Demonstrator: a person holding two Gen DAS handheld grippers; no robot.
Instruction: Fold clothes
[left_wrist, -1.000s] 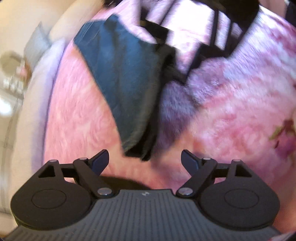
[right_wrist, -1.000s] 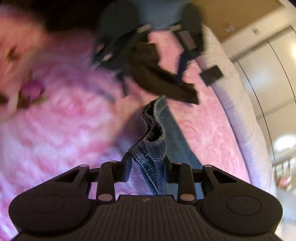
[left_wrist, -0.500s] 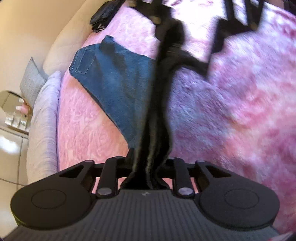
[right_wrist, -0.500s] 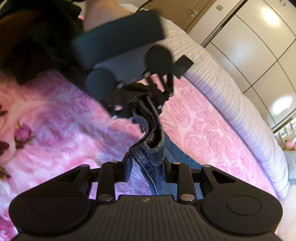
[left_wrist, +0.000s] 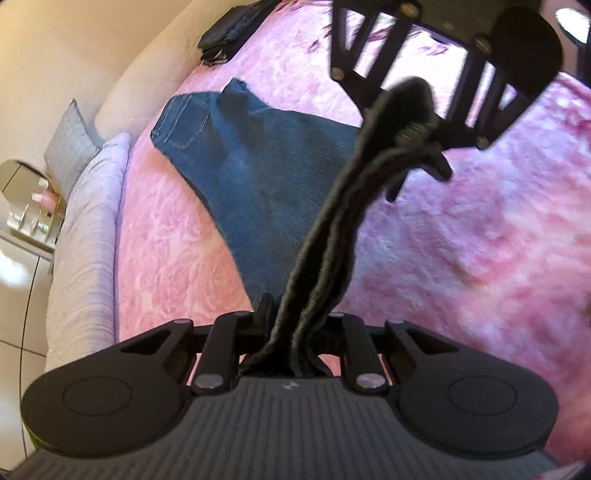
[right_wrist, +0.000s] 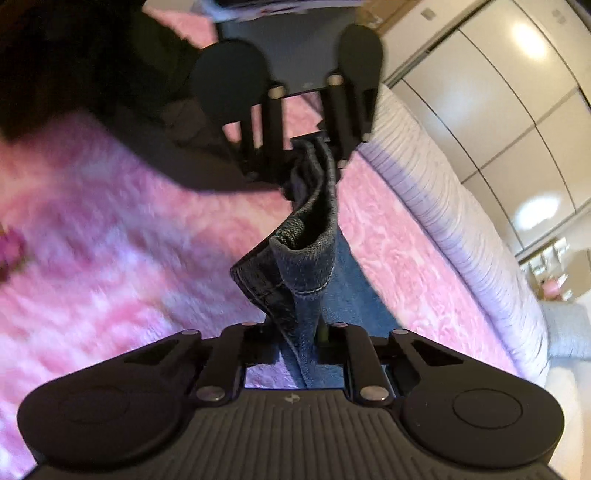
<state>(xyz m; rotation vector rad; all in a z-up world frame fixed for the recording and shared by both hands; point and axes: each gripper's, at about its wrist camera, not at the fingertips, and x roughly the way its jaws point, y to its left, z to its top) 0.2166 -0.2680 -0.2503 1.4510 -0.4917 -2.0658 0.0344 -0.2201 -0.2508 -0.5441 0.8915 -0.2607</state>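
Left wrist view: the left gripper (left_wrist: 291, 325) has its jaws closing on the hem end of the jeans (left_wrist: 258, 173), and the bunched denim sits pinched between them. From there the cloth runs as a dark, taut rope up and away to the right gripper (left_wrist: 413, 129), which holds the other corner of the same end. The rest of the jeans lies flat on the pink blanket (left_wrist: 461, 240), the long axis stretching from the grippers toward the waistband and back pocket at the far left. So the fold turns on carrying this raised end along that axis toward the waist.

Right wrist view: the right gripper (right_wrist: 295, 332) is also closing, with a thick folded hem of the jeans (right_wrist: 306, 254) clamped between its jaws. The seam stitching shows plainly; the denim is stiff and heavy and holds a cupped shape. The left gripper (right_wrist: 291, 158) faces it from just beyond, so both are equally near the hem. The blanket (right_wrist: 110, 240) is plush, rose-patterned and soft, and may drag on the cloth.
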